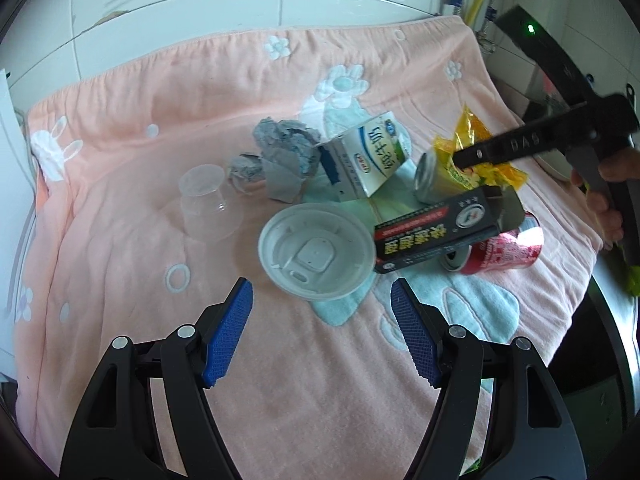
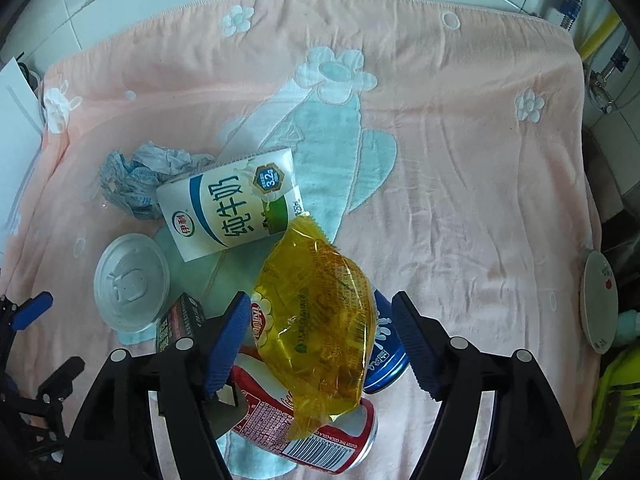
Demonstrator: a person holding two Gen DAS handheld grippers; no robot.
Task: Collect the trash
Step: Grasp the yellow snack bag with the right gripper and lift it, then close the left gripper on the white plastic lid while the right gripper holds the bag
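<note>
Trash lies in a heap on a pink blanket (image 1: 200,92). It holds a yellow wrapper (image 2: 320,304), a milk carton (image 2: 236,208), a red can (image 2: 304,428), a blue can (image 2: 386,344), a black box (image 1: 444,228), a white lid (image 1: 316,252), crumpled grey paper (image 1: 284,152) and a clear cup (image 1: 204,192). My right gripper (image 2: 320,340) is open, its jaws on either side of the yellow wrapper, not closed on it; it also shows in the left wrist view (image 1: 476,156). My left gripper (image 1: 322,332) is open and empty, just in front of the white lid.
White tiled wall (image 1: 200,8) stands behind the blanket. A white round plate (image 2: 598,300) sits off the right edge. A yellow-green bag (image 2: 616,404) is at the lower right. Pipes and a yellow hose (image 2: 596,36) run at the far right.
</note>
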